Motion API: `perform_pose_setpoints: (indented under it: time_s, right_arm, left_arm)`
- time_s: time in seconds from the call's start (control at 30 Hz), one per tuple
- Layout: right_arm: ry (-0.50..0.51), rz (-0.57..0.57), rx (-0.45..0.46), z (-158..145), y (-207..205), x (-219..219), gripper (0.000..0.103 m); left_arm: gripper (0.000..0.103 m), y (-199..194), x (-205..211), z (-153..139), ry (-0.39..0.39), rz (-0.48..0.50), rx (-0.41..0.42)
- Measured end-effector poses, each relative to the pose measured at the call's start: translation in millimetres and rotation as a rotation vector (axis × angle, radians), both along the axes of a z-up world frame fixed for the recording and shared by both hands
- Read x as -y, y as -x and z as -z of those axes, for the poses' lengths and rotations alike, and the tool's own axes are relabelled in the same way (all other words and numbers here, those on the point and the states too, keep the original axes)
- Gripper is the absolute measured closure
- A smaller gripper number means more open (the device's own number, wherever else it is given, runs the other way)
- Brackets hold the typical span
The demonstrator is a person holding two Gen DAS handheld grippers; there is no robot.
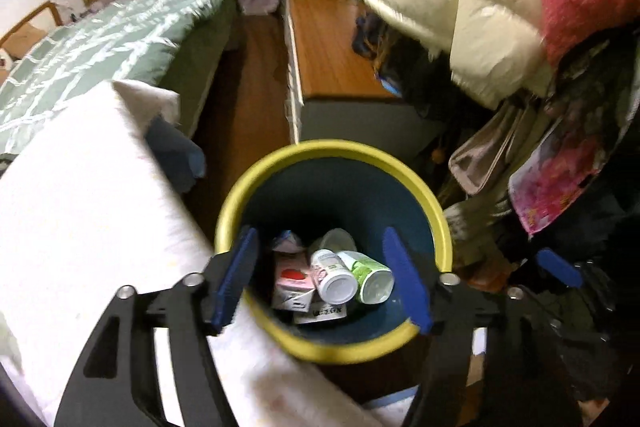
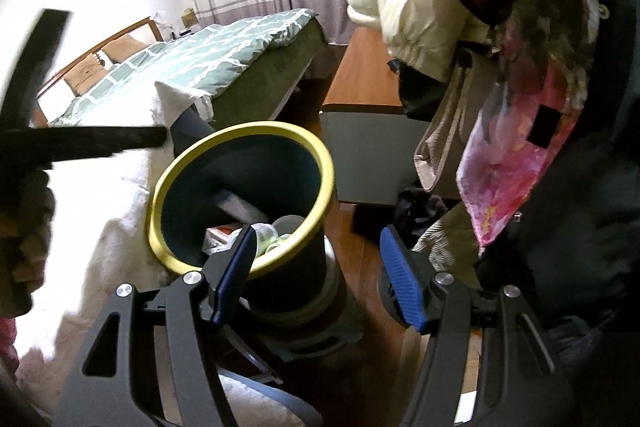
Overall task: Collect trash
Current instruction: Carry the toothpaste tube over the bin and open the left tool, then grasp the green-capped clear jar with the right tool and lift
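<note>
- The yellow-rimmed trash bin (image 1: 334,349) stands on the floor beside a white-covered bed (image 1: 80,227), already holding bottles (image 1: 334,277) and cartons.
- The left gripper (image 1: 324,281) hovers above its mouth, jaws spread and empty.
- The right gripper (image 2: 320,277), jaws likewise apart, grasps nothing.
- Judgement: lift straight clear, avoiding the rim.

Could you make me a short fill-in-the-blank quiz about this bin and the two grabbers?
1. The bin has a rim coloured ____.
2. The left gripper hangs over the bin with its jaws ____.
3. The two bottles lie ____ the bin.
4. The right gripper holds ____ between its blue pads.

Missing words: yellow; open; inside; nothing
</note>
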State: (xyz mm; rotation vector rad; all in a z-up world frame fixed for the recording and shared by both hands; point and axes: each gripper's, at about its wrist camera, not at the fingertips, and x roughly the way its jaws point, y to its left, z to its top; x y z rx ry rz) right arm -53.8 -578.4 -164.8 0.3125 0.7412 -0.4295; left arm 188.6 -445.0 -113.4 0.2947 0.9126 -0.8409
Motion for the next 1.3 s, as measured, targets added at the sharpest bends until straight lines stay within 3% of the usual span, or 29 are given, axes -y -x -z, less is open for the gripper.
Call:
perform_pose_setpoints:
  time_s: [0.17, 0.37, 0.53, 0.67, 0.8, 1.03, 1.3]
  right_arm:
    - [-0.007, -0.058, -0.010, -0.4, -13.8, -19.0, 0.041]
    - [-0.002, -0.183, -0.001, -11.7, -41.9, -60.2, 0.041]
    - [0.010, -0.337, 0.020, -31.0, -77.7, -111.1, 0.037]
    - [0.000, -0.505, 0.029, -46.3, -118.4, -166.7, 0.037]
    - [-0.018, -0.653, 0.033, -56.6, -161.2, -224.5, 0.037]
    - [0.000, -0.844, 0.026, -57.4, -222.7, -324.6, 0.037]
    - [0.036, -0.893, -0.009, -34.2, -283.6, -383.5, 0.037]
  left_arm:
    - [0.019, 25.2, -76.4, -40.3, 0.079, -0.078, 0.072]
    - [0.011, 51.4, -177.4, -63.7, 0.125, -0.222, 0.137]
    - [0.010, 69.4, -276.6, -65.3, 0.126, -0.409, 0.173]
    - [0.010, 78.7, -356.1, -57.2, 0.132, -0.554, 0.146]
    - [0.010, 87.6, -410.9, -47.9, 0.112, -0.652, 0.149]
    - [0.010, 95.7, -452.7, -39.1, 0.130, -0.704, 0.152]
    - [0.010, 91.0, -450.1, -30.1, 0.123, -0.706, 0.135]
